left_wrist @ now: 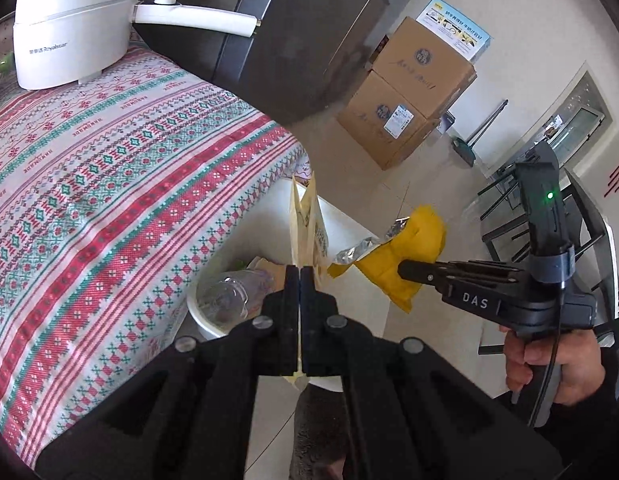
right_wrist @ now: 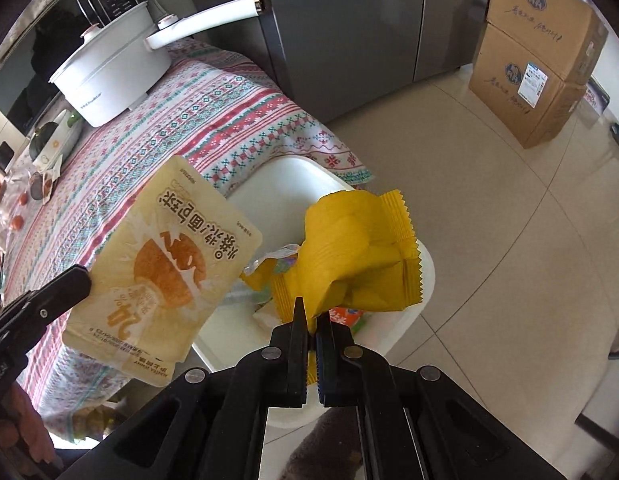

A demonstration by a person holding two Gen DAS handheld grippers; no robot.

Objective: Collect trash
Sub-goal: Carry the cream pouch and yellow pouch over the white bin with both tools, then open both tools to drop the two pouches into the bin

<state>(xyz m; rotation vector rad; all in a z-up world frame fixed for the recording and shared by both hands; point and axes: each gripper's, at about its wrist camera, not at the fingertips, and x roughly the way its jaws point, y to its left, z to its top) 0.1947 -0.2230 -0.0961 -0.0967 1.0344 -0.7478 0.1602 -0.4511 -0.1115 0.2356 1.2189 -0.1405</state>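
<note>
1. We hold the left gripper clamped tight on a cream bread wrapper; in the left wrist view the wrapper stands edge-on between the two black fingers, and in the right wrist view its printed face shows, hanging above the edge of the table.
2. We hold the right gripper pinched on a yellow snack wrapper; the fingers are nearly together with only the thin foil between them; from the left wrist view the same wrapper shows its silver inner lining at one torn end.
3. Both wrappers hang over a white bin that stands on the floor just beside the table; inside it we see a clear plastic bottle and other packaging.
4. The table carries a red-and-green patterned cloth; a white electric pot with a long handle sits at its far end.
5. Two stacked cardboard boxes stand on the tiled floor, beside a dark refrigerator; a hand grips the right tool's handle.
</note>
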